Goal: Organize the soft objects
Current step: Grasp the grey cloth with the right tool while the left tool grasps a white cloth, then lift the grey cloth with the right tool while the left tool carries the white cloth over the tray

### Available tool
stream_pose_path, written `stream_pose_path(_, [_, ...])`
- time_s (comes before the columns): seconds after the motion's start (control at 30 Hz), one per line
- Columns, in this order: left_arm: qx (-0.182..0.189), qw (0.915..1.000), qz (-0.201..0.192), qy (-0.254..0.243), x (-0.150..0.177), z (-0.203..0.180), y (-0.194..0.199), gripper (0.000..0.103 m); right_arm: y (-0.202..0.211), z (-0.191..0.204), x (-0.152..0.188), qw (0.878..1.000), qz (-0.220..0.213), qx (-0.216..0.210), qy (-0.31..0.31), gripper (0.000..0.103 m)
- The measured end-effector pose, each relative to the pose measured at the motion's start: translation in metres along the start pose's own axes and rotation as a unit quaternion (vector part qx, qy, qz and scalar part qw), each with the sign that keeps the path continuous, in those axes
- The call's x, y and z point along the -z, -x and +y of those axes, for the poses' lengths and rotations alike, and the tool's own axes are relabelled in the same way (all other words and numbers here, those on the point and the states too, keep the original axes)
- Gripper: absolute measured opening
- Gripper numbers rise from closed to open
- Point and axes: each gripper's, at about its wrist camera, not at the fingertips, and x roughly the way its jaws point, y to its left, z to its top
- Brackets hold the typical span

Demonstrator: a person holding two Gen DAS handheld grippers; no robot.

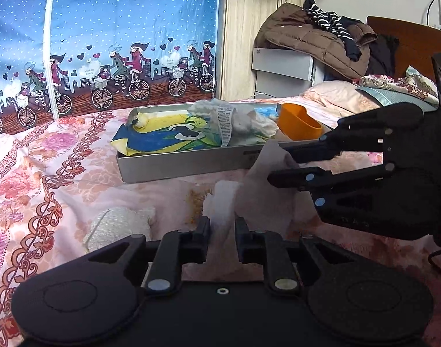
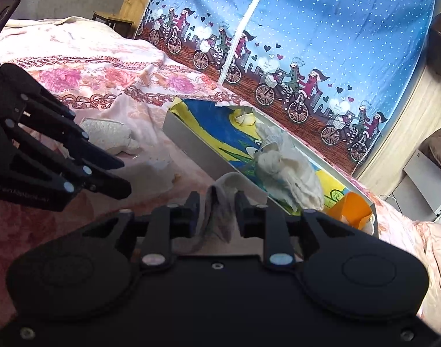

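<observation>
Closest up is the left claw (image 1: 222,232), hanging low over the bed (image 1: 32,173) with its two fingers a bit apart, and a pale bit of cloth (image 1: 265,199) sitting in the gap. From its own camera I honestly can't tell if the pads are pinching the fabric or just flanking it, but from the right wrist view the left claw (image 2: 126,177) looks parted with nothing between the tips. So I'd call it open, not gripping.

Over on the other side, the right claw (image 2: 217,212) has the same whitish cloth (image 2: 220,211) bunched up between its fingers, pulled up off the bedspread so it drapes in a little peak. Seen from the left wrist view, the right claw (image 1: 278,163) comes in from the right with the fabric clamped at the tips, just in front of the near wall of the tray.

That tray (image 1: 174,163) is a shallow silver box lying on the floral pink bed, lined with a blue and yellow cartoon print (image 1: 168,136). Inside it is a heap of white soft stuff (image 1: 243,118) with a long printed label hanging off, and an orange cup (image 1: 298,123) tipped at the right end.

Another soft thing, a cream knitted lump (image 1: 119,225), lies on the bedspread left of the left claw, outside the tray. Behind the bed is a blue curtain (image 1: 119,29) with cyclists on it, and a brown jacket (image 1: 316,37) is piled on a grey cabinet further back.
</observation>
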Motion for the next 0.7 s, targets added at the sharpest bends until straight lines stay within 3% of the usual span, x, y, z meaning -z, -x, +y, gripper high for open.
stream_pose_path(0.3, [-0.004,0.9998,0.018,-0.001,0.001,0.0,-0.005,0.016,0.0,-0.001,0.002,1.0,-0.001,-0.002,-0.001,0.026])
stream_pose_path(0.43, [-0.004,0.9998,0.018,0.001,0.001,0.001,-0.006,0.007,0.002,0.003,0.004,1.0,-0.009,0.003,0.006,0.011])
stream_pose_path(0.7, [0.001,0.9999,0.012,0.002,0.0,0.001,-0.003,0.002,0.012,0.016,0.002,0.998,-0.027,-0.001,0.065,0.005])
